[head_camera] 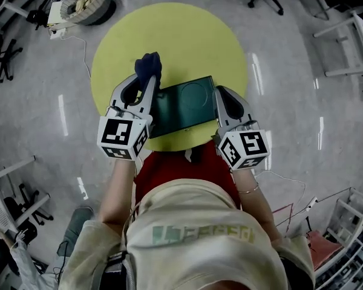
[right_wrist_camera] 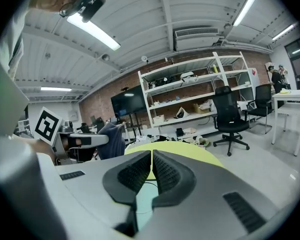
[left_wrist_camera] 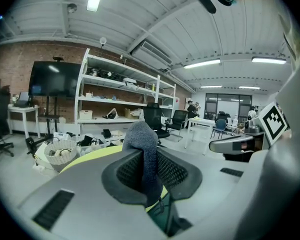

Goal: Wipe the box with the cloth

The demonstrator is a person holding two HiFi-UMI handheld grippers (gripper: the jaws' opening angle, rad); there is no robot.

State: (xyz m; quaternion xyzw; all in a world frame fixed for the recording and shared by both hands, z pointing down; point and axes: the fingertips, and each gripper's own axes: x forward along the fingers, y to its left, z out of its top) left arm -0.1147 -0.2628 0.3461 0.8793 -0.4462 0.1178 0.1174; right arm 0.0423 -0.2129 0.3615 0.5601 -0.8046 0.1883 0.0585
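Head view, wipe pending: left claw clamping dark blue cloth beside far-left corner of dark green flat box; right claw closed at right edge. Next: sweep cloth across box.

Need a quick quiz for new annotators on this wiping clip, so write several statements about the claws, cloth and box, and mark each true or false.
1. The left claw is shut on the cloth. True.
2. The box lies on a red square table. False: it lies on a round yellow table.
3. The right claw holds a second cloth. False: its jaws stand almost together and no cloth shows between them.
4. In the head view, the box sits between the two claws. True.
5. The cloth is spread flat over the box lid. False: it is bunched up in the left claw, beyond the box's far left corner.
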